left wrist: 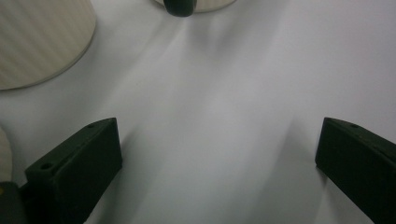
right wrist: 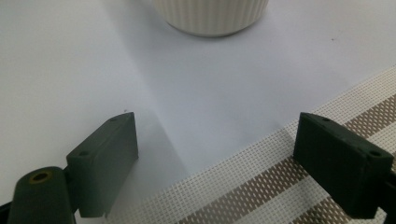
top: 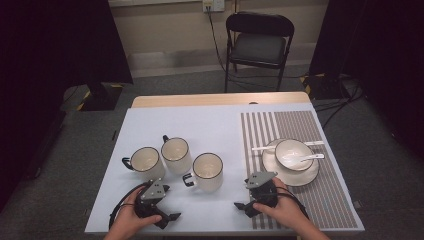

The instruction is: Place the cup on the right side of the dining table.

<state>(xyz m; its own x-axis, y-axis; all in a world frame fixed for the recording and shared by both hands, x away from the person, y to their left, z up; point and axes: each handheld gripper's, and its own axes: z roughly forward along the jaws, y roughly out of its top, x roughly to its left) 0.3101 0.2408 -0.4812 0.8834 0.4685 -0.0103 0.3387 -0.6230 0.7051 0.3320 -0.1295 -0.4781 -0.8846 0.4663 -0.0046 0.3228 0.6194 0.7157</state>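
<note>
Three cream mugs with dark rims stand on the white sheet: a left mug (top: 145, 162), a middle mug (top: 176, 154) and a right mug (top: 207, 171). A white bowl (top: 294, 152) holding a spoon (top: 305, 158) sits on a plate (top: 291, 176). My left gripper (top: 154, 192) rests low in front of the mugs, open and holding nothing (left wrist: 215, 140). A ribbed mug wall (left wrist: 39, 37) and a dark mug handle (left wrist: 180, 7) lie ahead of it. My right gripper (top: 261, 187) is open and holds nothing (right wrist: 215, 140), at the placemat's edge, with a mug base (right wrist: 210, 16) ahead.
A brown-and-white striped placemat (top: 300, 125) covers the table's right part (right wrist: 280, 186). A second white spoon (top: 262, 148) lies behind the bowl. A black folding chair (top: 257, 42) stands beyond the table's far edge. Cables run on the floor at right.
</note>
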